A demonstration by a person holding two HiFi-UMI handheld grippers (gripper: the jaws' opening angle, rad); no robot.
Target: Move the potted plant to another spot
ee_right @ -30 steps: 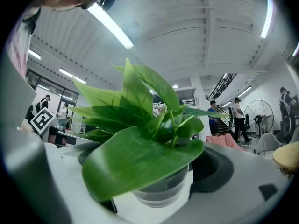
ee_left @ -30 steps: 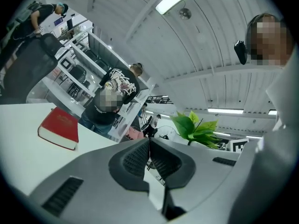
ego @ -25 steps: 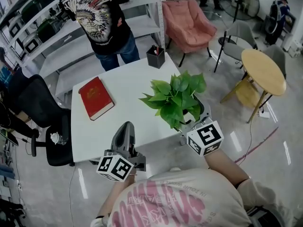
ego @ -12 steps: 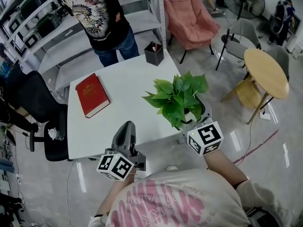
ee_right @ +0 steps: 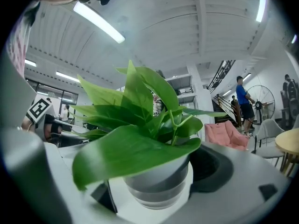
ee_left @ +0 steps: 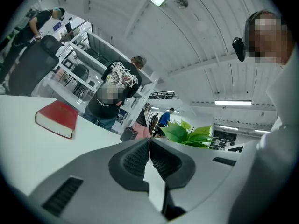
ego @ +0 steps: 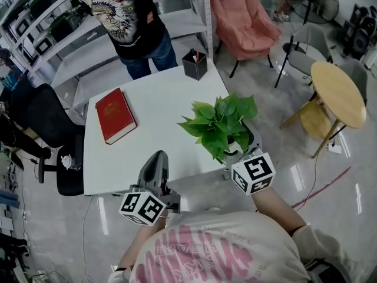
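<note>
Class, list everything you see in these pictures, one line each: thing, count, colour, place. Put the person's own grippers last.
table: one, white, centre
book: one, red, table's left part
pen holder: one, black, table's far corner
potted plant: one, green leaves, white pot, table's near right corner
armchair: one, pink, beyond the table
round table: one, wooden, far right
office chair: one, black, left of the table
bystander: one, black printed shirt, behind the table
left gripper: one, grey, jaws together, empty
right gripper: one, grey, shut on the potted plant
</note>
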